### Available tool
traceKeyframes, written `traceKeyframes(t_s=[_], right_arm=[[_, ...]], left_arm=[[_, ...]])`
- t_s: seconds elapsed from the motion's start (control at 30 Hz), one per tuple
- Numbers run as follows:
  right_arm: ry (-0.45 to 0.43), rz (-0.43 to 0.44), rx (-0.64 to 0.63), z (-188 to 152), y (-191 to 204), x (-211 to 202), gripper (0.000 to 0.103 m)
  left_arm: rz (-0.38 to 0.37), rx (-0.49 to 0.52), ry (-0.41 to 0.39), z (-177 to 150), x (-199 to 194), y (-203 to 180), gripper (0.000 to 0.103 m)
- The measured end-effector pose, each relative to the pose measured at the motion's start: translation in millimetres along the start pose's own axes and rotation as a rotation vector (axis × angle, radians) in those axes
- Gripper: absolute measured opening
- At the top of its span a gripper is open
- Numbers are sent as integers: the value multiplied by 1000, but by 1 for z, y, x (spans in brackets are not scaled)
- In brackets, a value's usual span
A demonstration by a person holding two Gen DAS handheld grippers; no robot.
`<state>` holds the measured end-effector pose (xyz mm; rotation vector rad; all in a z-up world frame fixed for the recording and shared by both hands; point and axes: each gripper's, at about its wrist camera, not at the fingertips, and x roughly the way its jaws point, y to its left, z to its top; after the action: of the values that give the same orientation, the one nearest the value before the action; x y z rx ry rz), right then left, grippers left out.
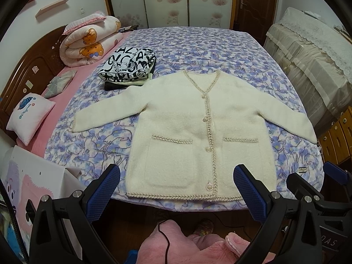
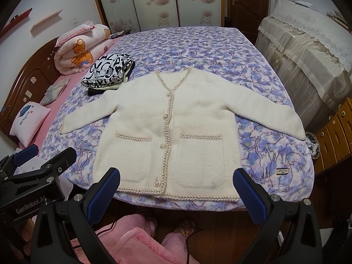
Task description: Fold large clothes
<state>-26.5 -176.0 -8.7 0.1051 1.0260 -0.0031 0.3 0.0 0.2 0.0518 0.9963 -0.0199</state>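
Note:
A cream fleece cardigan [image 1: 187, 121] [image 2: 176, 118] with braided trim, pearl buttons and two patch pockets lies flat, front up, on the purple cat-print blanket [image 1: 198, 44] [image 2: 198, 44]. Both sleeves are spread out to the sides and its hem sits at the near edge of the bed. My left gripper [image 1: 177, 176] is open, held above and before the hem, holding nothing. My right gripper [image 2: 177, 179] is also open and empty, hovering over the hem's right half. The left gripper's body shows at the lower left of the right wrist view.
Folded black-and-white printed clothes [image 1: 129, 66] [image 2: 107, 72] lie beyond the left sleeve. A rolled pink quilt [image 1: 90, 41] and pillows [image 1: 28, 116] sit by the wooden headboard. A lace-covered cabinet [image 1: 308, 61] and drawers [image 1: 336, 138] stand on the right. Pink-clad legs [image 1: 187, 246] are below.

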Motion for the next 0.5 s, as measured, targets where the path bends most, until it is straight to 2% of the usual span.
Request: traceKeyframes(t_s=[0.27,0.5], right_arm=[[-1,1,0,2,-4,2,103],[4,6,-4,5,-6,5,103]], left_arm=[[2,1,0,0,-1,-1,102],[11,-7,20,0,-6,13,102]])
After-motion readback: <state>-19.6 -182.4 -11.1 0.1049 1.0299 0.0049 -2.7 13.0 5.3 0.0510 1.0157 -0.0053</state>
